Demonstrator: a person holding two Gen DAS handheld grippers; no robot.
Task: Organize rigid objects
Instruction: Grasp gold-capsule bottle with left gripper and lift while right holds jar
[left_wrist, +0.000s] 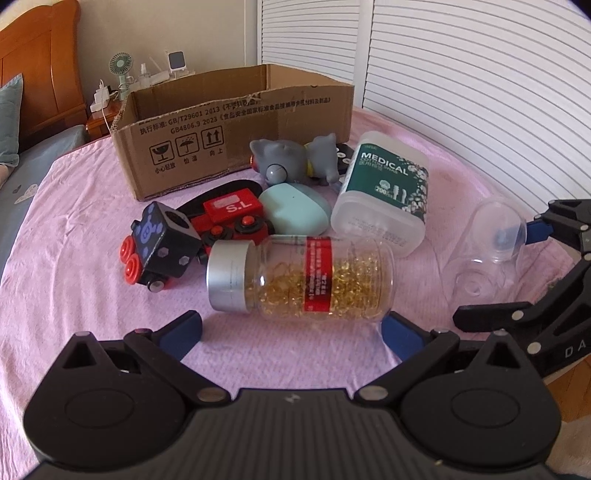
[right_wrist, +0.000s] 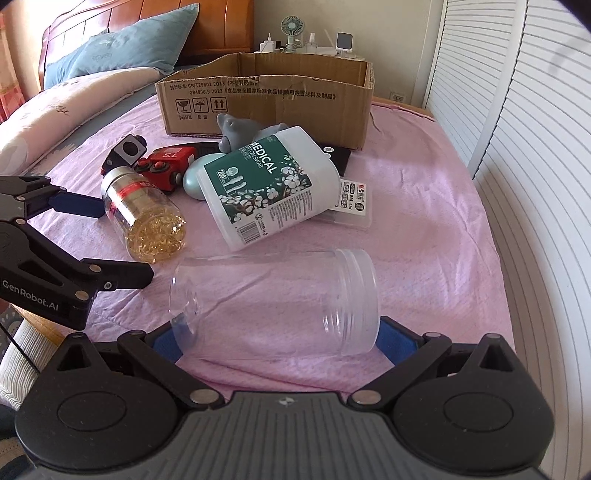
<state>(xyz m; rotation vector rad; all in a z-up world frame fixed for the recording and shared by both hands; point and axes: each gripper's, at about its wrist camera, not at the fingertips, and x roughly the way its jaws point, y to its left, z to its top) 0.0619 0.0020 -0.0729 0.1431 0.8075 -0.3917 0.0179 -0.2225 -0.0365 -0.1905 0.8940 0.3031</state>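
An open cardboard box (left_wrist: 236, 125) stands at the far side of the pink bedspread (left_wrist: 74, 258); it also shows in the right wrist view (right_wrist: 266, 99). A capsule bottle with a silver cap (left_wrist: 299, 275) lies on its side between the open jaws of my left gripper (left_wrist: 291, 334), just ahead of the pads. A clear empty jar (right_wrist: 275, 302) lies on its side between the open jaws of my right gripper (right_wrist: 280, 341), apparently touching both pads. A swab box marked MEDICAL (right_wrist: 266, 184), a red toy train (left_wrist: 229, 218), a black cube car (left_wrist: 162, 240), a grey cat toy (left_wrist: 291, 158) and a mint case (left_wrist: 295, 208) lie in between.
A flat clear packet (right_wrist: 351, 206) and a black item (right_wrist: 338, 157) lie beside the swab box. White louvred doors (right_wrist: 517, 147) run along the right. Pillows (right_wrist: 122, 48) and a wooden headboard are at the left. A nightstand behind the box holds a fan (left_wrist: 120, 70) and chargers.
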